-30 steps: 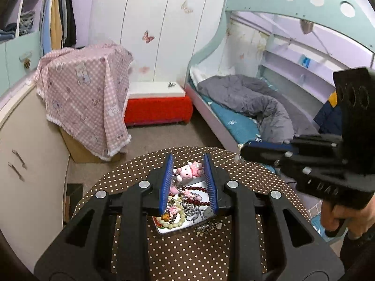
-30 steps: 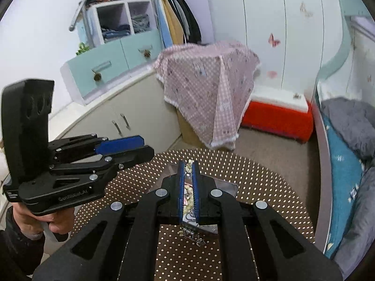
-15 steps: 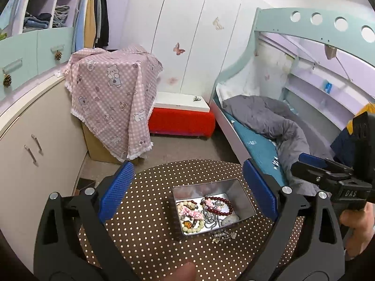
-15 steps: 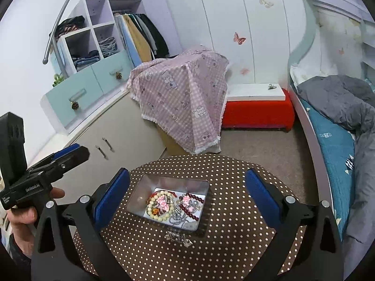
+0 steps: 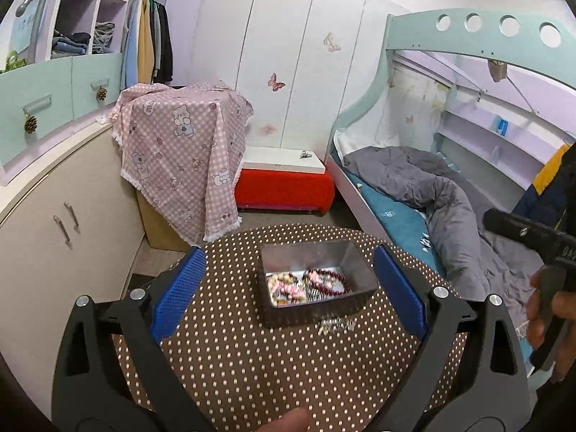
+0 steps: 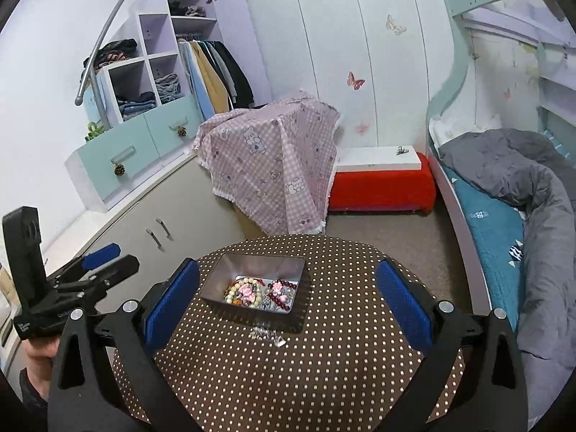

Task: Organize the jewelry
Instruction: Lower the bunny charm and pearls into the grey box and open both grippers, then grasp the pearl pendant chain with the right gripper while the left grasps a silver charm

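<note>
An open silver metal tin (image 5: 354,261) (image 6: 219,275) stands on a round table with a brown polka-dot cloth (image 5: 252,352) (image 6: 324,367). In it lie bead bracelets: a cream one (image 6: 237,289), a dark red one (image 5: 329,282) (image 6: 282,293), and pink charms. A small silvery jewelry piece (image 5: 336,324) (image 6: 268,334) lies on the cloth just in front of the tin. My left gripper (image 5: 288,284) is open wide and empty, held above and before the tin. My right gripper (image 6: 288,295) is also open wide and empty, at the same height.
A cabinet (image 5: 54,223) stands left of the table. A box under a pink checked cloth (image 5: 183,154) and a red bench (image 5: 284,187) stand behind it. A bunk bed with a grey quilt (image 5: 432,187) runs along the right.
Both grippers went from nearly shut to wide open and pulled back from the tin. The pink charm the left gripper held over the tin is no longer between its fingers.
</note>
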{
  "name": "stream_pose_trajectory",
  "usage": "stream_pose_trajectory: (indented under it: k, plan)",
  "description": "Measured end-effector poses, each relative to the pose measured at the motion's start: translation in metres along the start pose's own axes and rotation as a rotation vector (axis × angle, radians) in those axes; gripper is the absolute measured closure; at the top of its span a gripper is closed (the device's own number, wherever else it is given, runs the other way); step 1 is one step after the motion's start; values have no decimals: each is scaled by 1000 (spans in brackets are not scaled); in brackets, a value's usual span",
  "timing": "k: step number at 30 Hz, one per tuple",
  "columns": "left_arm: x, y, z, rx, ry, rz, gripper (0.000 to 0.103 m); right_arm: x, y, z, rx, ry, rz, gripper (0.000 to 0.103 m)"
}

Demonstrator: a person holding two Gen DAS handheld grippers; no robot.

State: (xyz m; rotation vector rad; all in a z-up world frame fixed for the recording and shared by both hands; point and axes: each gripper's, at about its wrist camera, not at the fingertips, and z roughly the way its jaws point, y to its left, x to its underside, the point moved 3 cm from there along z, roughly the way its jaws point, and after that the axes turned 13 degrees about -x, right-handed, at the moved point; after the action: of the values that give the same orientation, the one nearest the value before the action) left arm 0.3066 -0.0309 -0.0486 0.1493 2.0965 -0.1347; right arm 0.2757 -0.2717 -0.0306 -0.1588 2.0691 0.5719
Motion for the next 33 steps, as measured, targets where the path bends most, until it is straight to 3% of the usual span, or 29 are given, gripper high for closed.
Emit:
stream_pose_trajectory:
  k: [6, 11, 18, 24, 27, 31, 33]
  plan:
    - [26, 12, -12, -12, 25, -36, 11, 26, 8, -13, 22, 9, -18, 8]
    - [44, 23, -16, -40, 40, -33, 11, 52, 5, 2, 37, 63, -14, 8]
    - [66, 26, -19, -59, 69, -19, 11, 96, 1, 46, 80, 175, -49, 8]
    - [80, 28, -9, -68, 99, -3, 11, 118, 1, 90, 55, 281, -92, 8]
    - [84, 26, -3, -71, 113, 4, 11, 122, -5, 108, 34, 316, -92, 17]
    - [88, 22, 6, -71, 134, 9, 11, 123, -12, 131, 24, 361, -101, 38]
    - [90, 20, 12, -70, 144, 16, 11, 123, -15, 144, 9, 381, -106, 41]
